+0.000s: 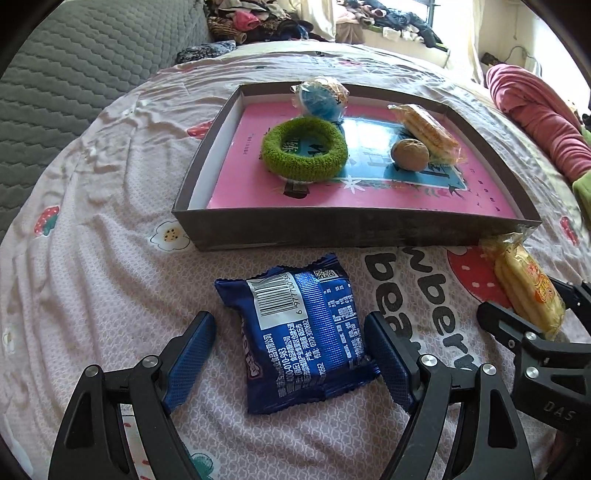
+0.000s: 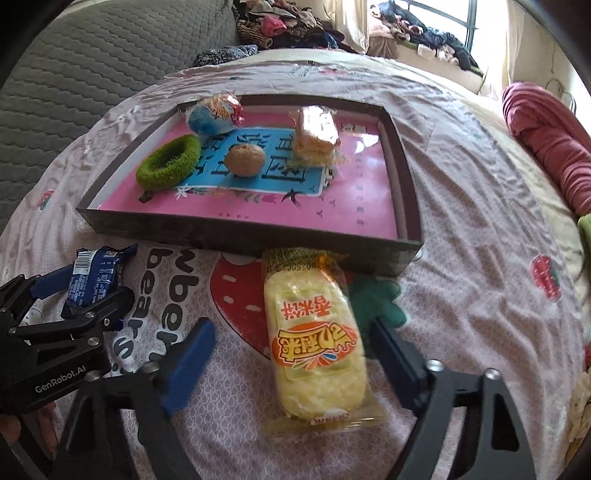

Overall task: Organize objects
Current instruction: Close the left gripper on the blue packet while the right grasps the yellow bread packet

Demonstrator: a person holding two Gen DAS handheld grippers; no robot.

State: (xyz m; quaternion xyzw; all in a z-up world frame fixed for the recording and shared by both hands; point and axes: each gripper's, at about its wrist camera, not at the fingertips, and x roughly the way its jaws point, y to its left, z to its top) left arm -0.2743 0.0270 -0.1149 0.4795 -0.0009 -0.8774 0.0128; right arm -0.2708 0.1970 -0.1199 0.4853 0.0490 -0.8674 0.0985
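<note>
A blue snack packet lies on the bed sheet between the open jaws of my left gripper; the right pad touches its edge. It also shows in the right wrist view. A yellow rice-cracker packet lies between the open jaws of my right gripper, apart from both pads; it also shows in the left wrist view. A dark shallow box beyond holds a green hair tie, a walnut, a blue wrapped ball and a wrapped cracker.
The box has a pink printed bottom. A grey quilted cushion is at the left, a red blanket at the right, and piled clothes at the back.
</note>
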